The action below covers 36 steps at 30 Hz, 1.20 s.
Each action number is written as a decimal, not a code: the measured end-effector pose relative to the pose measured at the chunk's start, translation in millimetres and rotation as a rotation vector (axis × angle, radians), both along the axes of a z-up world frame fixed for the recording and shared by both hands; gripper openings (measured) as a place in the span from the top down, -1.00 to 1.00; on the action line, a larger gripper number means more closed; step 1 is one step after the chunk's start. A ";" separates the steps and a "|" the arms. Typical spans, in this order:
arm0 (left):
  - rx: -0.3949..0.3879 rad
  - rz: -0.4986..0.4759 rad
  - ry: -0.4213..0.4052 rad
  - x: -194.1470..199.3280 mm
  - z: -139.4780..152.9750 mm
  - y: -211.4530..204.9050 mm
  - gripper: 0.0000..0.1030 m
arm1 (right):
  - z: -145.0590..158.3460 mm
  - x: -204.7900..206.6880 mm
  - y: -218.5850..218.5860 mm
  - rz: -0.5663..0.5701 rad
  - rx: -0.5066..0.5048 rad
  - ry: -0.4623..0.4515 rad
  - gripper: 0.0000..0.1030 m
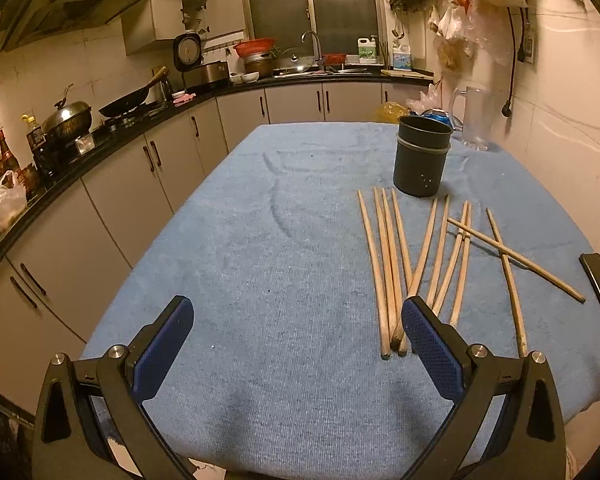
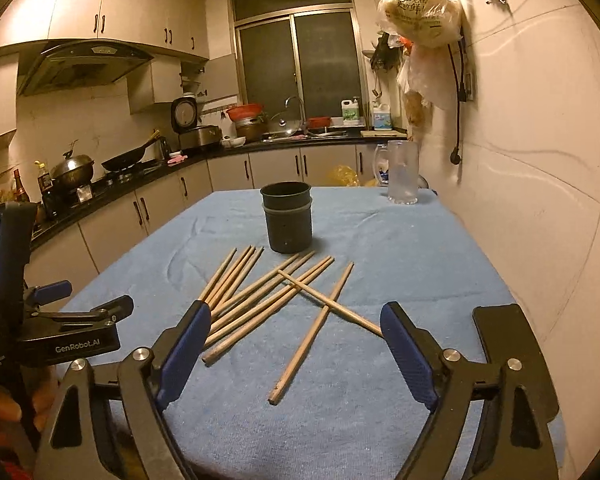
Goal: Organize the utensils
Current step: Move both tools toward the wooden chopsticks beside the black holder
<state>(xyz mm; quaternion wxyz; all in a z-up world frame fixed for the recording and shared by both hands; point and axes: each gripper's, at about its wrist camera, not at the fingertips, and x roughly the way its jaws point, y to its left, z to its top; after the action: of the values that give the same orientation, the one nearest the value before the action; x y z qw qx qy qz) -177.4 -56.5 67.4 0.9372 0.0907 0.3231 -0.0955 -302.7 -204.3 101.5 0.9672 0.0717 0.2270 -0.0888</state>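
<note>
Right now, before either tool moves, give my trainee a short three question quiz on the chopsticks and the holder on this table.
1. True or false: some chopsticks already stand in the dark holder.
2. Multiple choice: the clear glass mug stands (A) at the far end of the blue cloth near the wall, (B) inside the holder, (C) between the fingers of the right tool.
3. Fill in: one chopstick lies ______ another on the wall side of the pile.

Key:
1. False; all lie loose on the cloth, and the left tool and right tool are both open and empty.
2. A.
3. Crossed over.
</note>
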 end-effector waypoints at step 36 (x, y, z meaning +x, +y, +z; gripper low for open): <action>-0.008 -0.008 0.046 5.2 -10.4 -0.7 -1.00 | -13.8 9.7 -3.4 0.018 0.013 0.054 -0.38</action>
<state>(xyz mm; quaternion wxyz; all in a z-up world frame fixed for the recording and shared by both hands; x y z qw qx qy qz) -172.2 -57.2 57.0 0.9294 0.0859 0.3440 -0.1028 -293.0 -207.7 87.7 0.9610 0.0736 0.2542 -0.0804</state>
